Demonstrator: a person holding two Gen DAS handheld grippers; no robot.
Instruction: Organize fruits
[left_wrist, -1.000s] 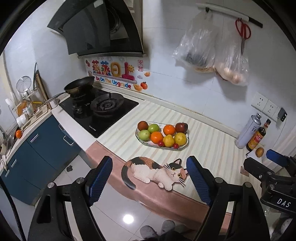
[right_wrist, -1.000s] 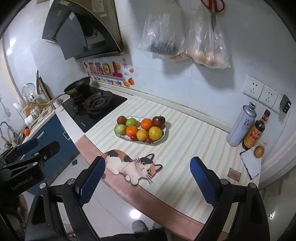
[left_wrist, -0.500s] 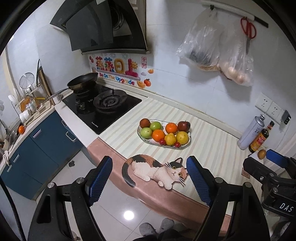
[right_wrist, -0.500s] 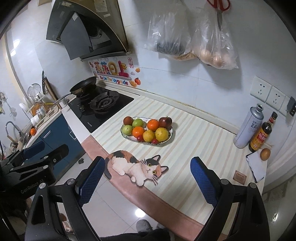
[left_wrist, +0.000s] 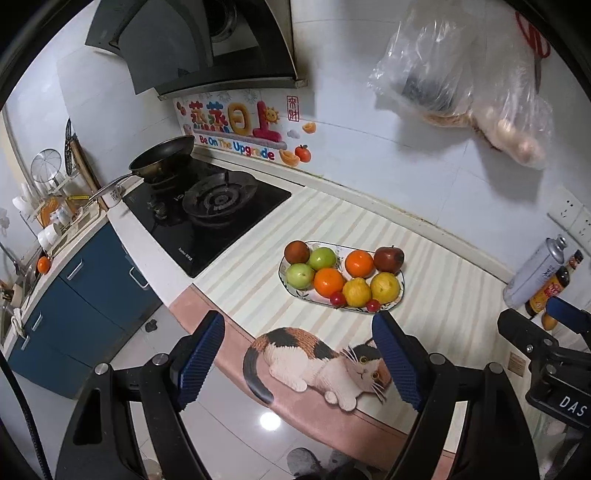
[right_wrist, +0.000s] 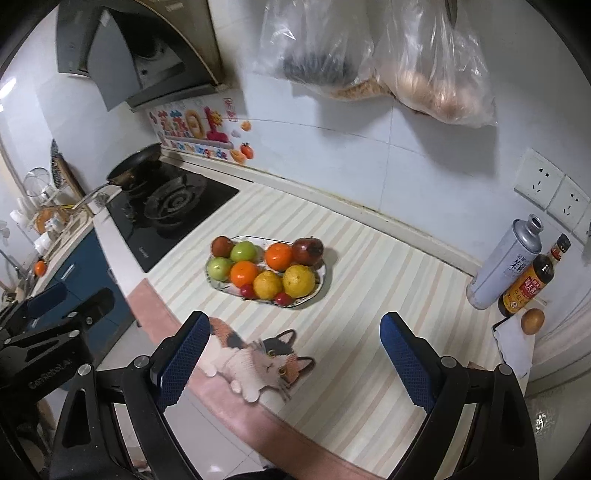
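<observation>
1. Fruits lie heaped on an oval plate (left_wrist: 400, 293) in the middle of our striped surface (left_wrist: 443, 280), right of the stove (left_wrist: 207, 214).
2. We see a cat picture (left_wrist: 314, 362) near the surface's front edge, just before the plate.
3. Our left tongs (left_wrist: 299, 360) gape wide over that edge, gripping nothing.
4. Our right tongs (right_wrist: 291, 358) gape equally wide, also empty.
5. On the plate sit two oranges (left_wrist: 328, 282), green apples (left_wrist: 322, 258) and small red tomatoes (left_wrist: 337, 299).
</observation>
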